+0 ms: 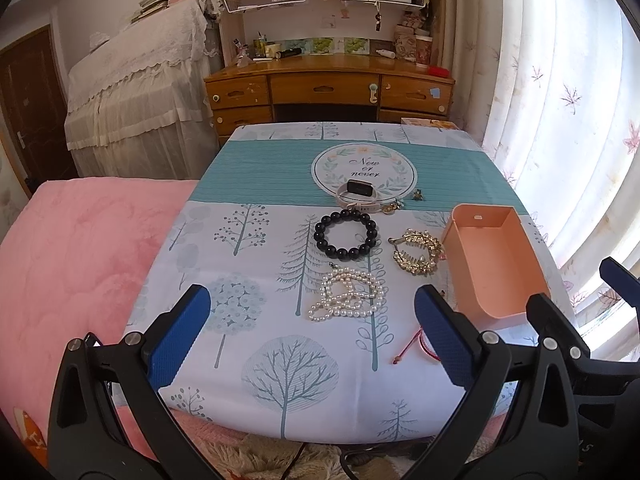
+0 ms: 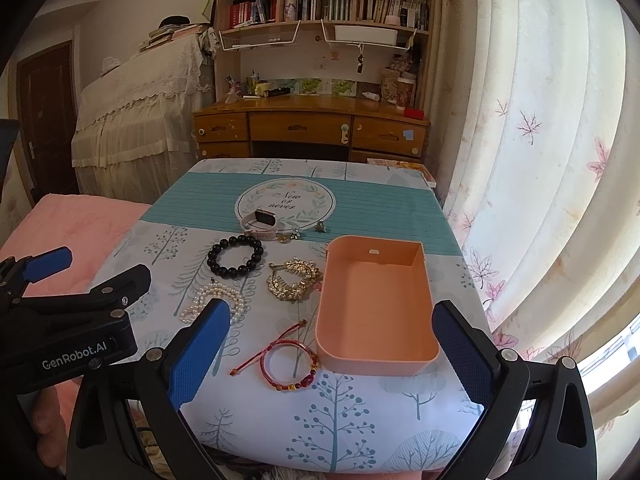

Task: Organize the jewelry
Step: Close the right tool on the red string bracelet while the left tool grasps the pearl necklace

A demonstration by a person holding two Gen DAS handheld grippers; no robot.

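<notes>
An empty peach box (image 2: 376, 304) (image 1: 494, 264) stands on the right of the table. Left of it lie a gold chain piece (image 2: 294, 280) (image 1: 418, 252), a black bead bracelet (image 2: 236, 256) (image 1: 346, 235), a pearl necklace (image 1: 348, 294) (image 2: 208, 300), a red string bracelet (image 2: 290, 364) (image 1: 416, 344), a white smartwatch (image 2: 260, 220) (image 1: 358, 194) and small charms (image 2: 320, 227). My left gripper (image 1: 312, 332) is open and empty above the near table, the pearls between its fingers. My right gripper (image 2: 332, 356) is open and empty over the red bracelet and the box's near end.
The table wears a tree-print cloth (image 1: 288, 360) with a teal band. A pink blanket (image 1: 80, 248) lies to the left. A wooden desk (image 1: 328, 88) with shelves stands behind, curtains (image 2: 540, 140) to the right. The right gripper shows at the left view's right edge (image 1: 580, 340).
</notes>
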